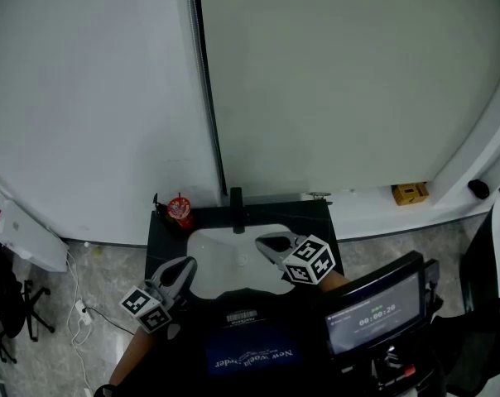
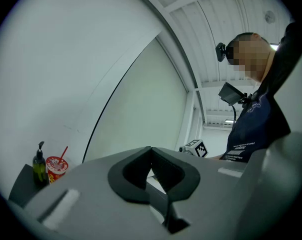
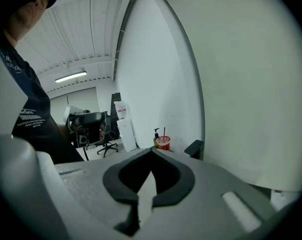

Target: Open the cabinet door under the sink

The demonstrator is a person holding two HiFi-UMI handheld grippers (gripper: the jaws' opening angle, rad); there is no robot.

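Head view, looking steeply down, read together with the two gripper views. Nearest the person, the left gripper is held at the front left corner of the black bench. The right gripper is held above the near right part of the white sink. Neither gripper can be seen touching anything. Each gripper's own view shows its jaws together, tips meeting, with nothing between them. Behind the basin, a black faucet stands at the sink's rear rim. A red cup with a straw stands at the bench's rear left corner, and a dark soap bottle is just beside it. Farther off, pale wall panels rise behind the bench, and a yellow box lies on a low ledge to the right. The cabinet door, the task's object, lies under the sink below the bench's front edge. No view shows it, since the bench top and the person's body cover it, so whether it is shut cannot be told. By this reading the task is at its outset, with both grippers above bench level and no handle reached. What remains is to lower a gripper to the door front, part its jaws, take the handle or edge, and swing the door outward.
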